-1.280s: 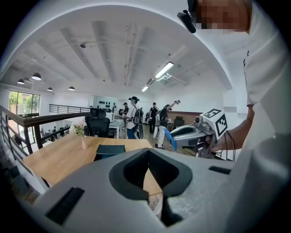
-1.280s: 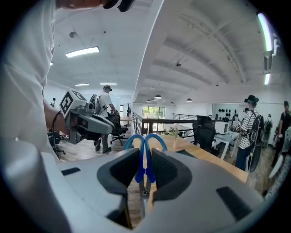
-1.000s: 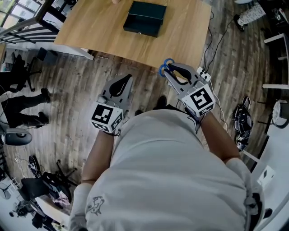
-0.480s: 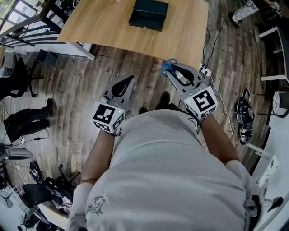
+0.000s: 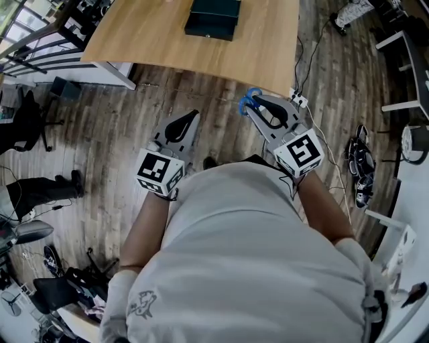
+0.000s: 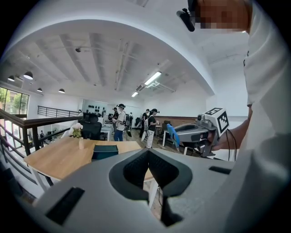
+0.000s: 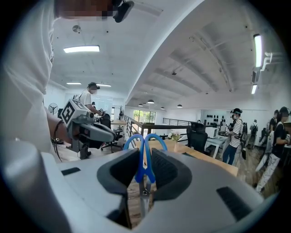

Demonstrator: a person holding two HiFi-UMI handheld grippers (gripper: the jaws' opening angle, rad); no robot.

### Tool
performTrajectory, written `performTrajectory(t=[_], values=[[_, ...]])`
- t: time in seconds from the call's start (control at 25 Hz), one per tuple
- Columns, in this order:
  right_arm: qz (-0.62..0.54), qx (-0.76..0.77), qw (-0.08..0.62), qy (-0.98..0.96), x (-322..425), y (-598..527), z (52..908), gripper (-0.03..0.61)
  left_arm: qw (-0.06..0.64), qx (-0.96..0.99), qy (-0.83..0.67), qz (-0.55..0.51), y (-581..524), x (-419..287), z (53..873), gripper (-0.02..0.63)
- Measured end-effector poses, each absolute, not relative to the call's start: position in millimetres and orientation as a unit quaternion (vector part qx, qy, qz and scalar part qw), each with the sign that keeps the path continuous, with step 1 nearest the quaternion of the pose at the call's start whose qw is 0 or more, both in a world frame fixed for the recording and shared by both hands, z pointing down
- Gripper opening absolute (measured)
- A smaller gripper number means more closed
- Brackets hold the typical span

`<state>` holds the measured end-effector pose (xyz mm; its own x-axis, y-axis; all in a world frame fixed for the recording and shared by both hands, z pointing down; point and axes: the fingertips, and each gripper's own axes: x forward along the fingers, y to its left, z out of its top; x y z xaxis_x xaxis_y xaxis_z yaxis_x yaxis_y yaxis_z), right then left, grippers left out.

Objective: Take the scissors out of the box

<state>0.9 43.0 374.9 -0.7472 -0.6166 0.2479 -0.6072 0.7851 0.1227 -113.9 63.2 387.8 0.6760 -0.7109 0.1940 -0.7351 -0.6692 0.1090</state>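
Note:
The blue-handled scissors (image 5: 249,100) are clamped in my right gripper (image 5: 256,108), handles sticking out past the tips. In the right gripper view the scissors (image 7: 144,157) stand upright between the jaws of that gripper (image 7: 144,175), blades hidden inside. My left gripper (image 5: 192,116) is shut with nothing in it, held level beside the right one; its own view shows the pads of the left gripper (image 6: 148,160) together. The dark green box (image 5: 213,18) lies closed on the wooden table (image 5: 154,40), far ahead of both grippers. Both hang over the floor, off the table.
A power strip (image 5: 297,101) with cables lies on the floor by the table's right corner. Shoes (image 5: 358,175) sit at the right, a seated person's legs (image 5: 33,191) at the left. Several people (image 6: 119,122) stand beyond the table, with office chairs (image 6: 91,129).
The table and box have slid up and away in the head view as both grippers drew back from it. The scissors stay in the right gripper.

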Motion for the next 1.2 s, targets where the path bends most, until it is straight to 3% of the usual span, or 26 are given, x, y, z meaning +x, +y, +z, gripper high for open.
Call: performTrajectory(t=[0.72, 1.2], values=[[0.000, 0.280, 0.115, -0.953, 109.4, 85.0, 380.4, 0.095, 0.095, 0.903, -0.411, 0.075, 95.6, 16.5, 395.7, 0.005], [0.008, 0.268, 0.095, -0.959, 153.9, 110.0, 383.2, 0.095, 0.099, 0.899, -0.417, 0.085, 116.4, 64.9, 399.2, 0.005]])
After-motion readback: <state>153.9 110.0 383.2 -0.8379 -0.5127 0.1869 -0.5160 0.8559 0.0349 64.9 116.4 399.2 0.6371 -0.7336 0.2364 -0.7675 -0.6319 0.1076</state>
